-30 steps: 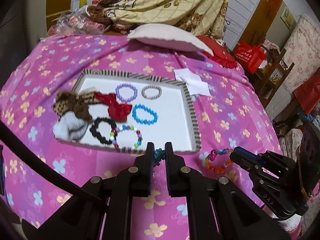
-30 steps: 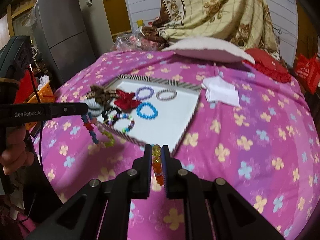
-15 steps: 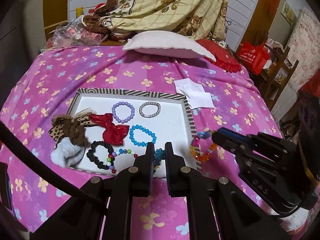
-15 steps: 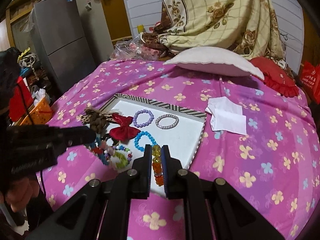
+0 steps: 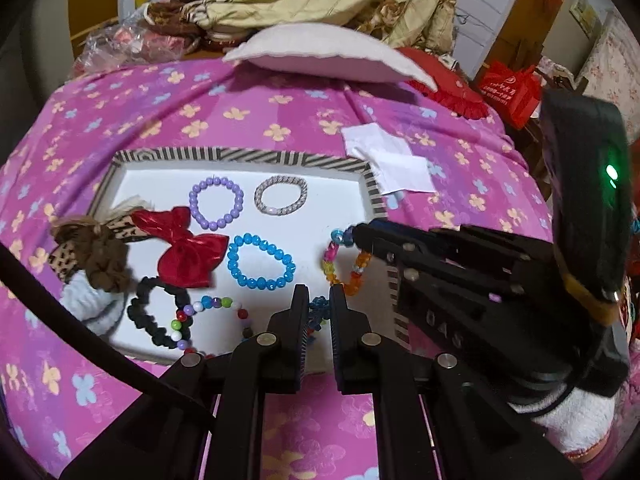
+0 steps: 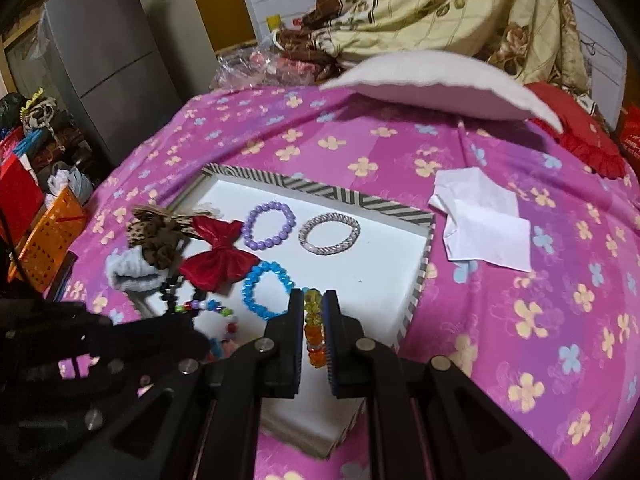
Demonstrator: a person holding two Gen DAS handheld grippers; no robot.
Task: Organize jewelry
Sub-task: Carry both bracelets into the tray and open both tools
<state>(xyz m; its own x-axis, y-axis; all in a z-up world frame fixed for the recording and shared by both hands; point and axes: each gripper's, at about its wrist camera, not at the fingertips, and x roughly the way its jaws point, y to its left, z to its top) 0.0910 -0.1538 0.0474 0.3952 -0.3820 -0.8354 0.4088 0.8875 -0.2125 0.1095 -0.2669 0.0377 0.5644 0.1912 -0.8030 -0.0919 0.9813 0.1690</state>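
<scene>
A white tray with a striped rim [image 5: 256, 157] [image 6: 320, 190] lies on the pink flowered bedspread. In it lie a purple bead bracelet [image 5: 218, 204] [image 6: 269, 225], a silver bracelet [image 5: 281, 199] [image 6: 329, 234], a blue bead bracelet [image 5: 261, 261] [image 6: 262, 290], a red bow [image 5: 188, 249] [image 6: 218, 258], a black scrunchie [image 5: 152, 312] and a multicolour bead bracelet [image 5: 208, 312]. My left gripper [image 5: 319, 312] is shut on a dark blue bead bracelet [image 5: 318, 312] over the tray's near edge. My right gripper [image 6: 313, 320] is shut on an orange and yellow bead bracelet [image 6: 313, 332] [image 5: 344, 260], hanging over the tray's right part.
A brown leopard scrunchie [image 5: 90, 254] and a white scrunchie [image 5: 90, 306] sit on the tray's left rim. White paper [image 5: 390, 160] [image 6: 484, 224] lies right of the tray. A white pillow [image 5: 328, 52] and a red cushion [image 6: 580, 136] lie at the back.
Both grippers have moved forward over the tray, each carrying its bracelet. The right gripper's bracelet now hangs inside the tray's right part.
</scene>
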